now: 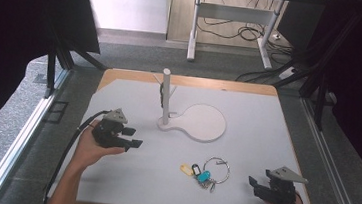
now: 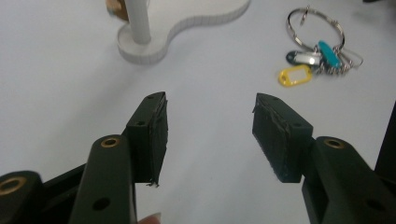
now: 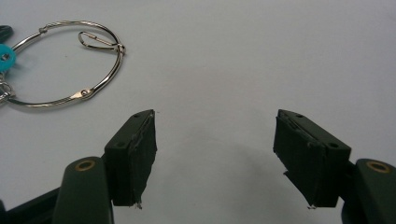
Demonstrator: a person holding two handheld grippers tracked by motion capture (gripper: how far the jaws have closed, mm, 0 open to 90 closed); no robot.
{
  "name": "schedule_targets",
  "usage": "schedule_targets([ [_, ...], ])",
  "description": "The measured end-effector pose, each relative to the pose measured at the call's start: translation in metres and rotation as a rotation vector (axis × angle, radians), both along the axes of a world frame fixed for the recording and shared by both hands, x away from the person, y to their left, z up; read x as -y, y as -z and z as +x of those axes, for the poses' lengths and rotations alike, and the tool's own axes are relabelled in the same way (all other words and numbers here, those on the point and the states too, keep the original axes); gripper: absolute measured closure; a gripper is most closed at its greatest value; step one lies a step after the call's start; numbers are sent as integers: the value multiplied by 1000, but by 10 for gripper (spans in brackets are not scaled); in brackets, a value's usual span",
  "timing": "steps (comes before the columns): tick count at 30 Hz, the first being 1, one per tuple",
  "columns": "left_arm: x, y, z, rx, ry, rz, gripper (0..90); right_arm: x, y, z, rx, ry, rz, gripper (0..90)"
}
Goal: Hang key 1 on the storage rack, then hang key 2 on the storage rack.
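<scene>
High view: key ring [image 1: 215, 168] lies loose on table [image 1: 267, 120] — both claws spread, empty.

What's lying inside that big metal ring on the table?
Inside the metal ring lies bare table, plus a small wire clip hooked at its rim. The coloured tags fan out outside it; anything beneath them is covered.

The key ring [image 3: 70, 65] is thin polished metal, glossy, carrying smooth plastic tags in yellow [image 2: 294, 74] and teal [image 2: 329, 52]. The table [image 1: 265, 140] looks matt and smooth, edged in wood. The stand [image 1: 194, 121] is matt white; gripper pads [image 3: 133, 154] show rough, worn black rubber.
</scene>
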State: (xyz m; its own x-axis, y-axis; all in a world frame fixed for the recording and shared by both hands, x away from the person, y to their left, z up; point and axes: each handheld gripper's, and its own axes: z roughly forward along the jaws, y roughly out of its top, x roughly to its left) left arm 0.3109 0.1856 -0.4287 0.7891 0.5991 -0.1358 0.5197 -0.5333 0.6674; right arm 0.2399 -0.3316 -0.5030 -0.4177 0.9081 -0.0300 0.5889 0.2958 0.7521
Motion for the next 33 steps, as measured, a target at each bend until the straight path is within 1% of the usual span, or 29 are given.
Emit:
schedule_targets([
  [3, -3, 9, -5, -15, 0, 1, 459, 0, -1, 0, -2, -2, 4, 306],
  [5, -5, 13, -8, -22, -11, -11, 459, -1, -1, 0, 1, -4, 6, 306],
  [8, -8, 19, -9, -27, -13, -17, 460, -4, -2, 0, -1, -10, 7, 306],
  [10, -10, 21, -10, -35, -21, -15, 459, -6, -4, 0, 0, -16, -1, 306],
  [11, -13, 22, -11, -43, -28, -28, 456, -8, -8, 1, 3, -20, 0, 306],
  [12, -13, 22, -11, -43, -28, -28, 452, -8, -8, 1, 3, -20, 0, 306],
  [14, -15, 23, -11, -47, -20, -19, 446, -10, -14, 3, 9, -18, 10, 305],
  [15, -16, 23, -12, -47, -26, -17, 441, -13, -21, 6, 5, -24, 15, 303],
  [16, -17, 23, -12, -45, -33, -20, 441, -13, -21, 6, 5, -24, 15, 303],
  [18, -21, 23, -13, -45, -32, -30, 441, -17, -27, 10, -1, -38, -4, 304],
  [20, -22, 24, -14, -47, -32, -35, 441, -21, -34, 16, -15, -56, -26, 314],
  [23, -22, 25, -15, -49, -31, -40, 441, -29, -45, 25, -58, -96, -44, 345],
  [24, -22, 25, -16, -47, -29, -36, 441, -32, -48, 29, -74, -117, -63, 363],
  [25, -22, 25, -17, -46, -24, -34, 438, -39, -54, 34, -104, -159, -94, 410],
  [26, -21, 25, -17, -48, -20, -36, 438, -39, -54, 34, -104, -159, -94, 410],
  [27, -21, 25, -18, -45, -20, -39, 437, -43, -57, 37, -118, -183, -104, 417],
  [28, -20, 24, -18, -44, -19, -37, 437, -47, -59, 40, -136, -203, -109, 428],
  [29, -20, 24, -18, -42, -16, -33, 436, -54, -61, 46, -167, -240, -128, 450],
  [30, -19, 25, -18, -42, -14, -29, 436, -54, -61, 46, -167, -240, -128, 450],
  [33, -19, 25, -19, -42, -12, -26, 436, -65, -63, 55, -207, -276, -163, 476],
])
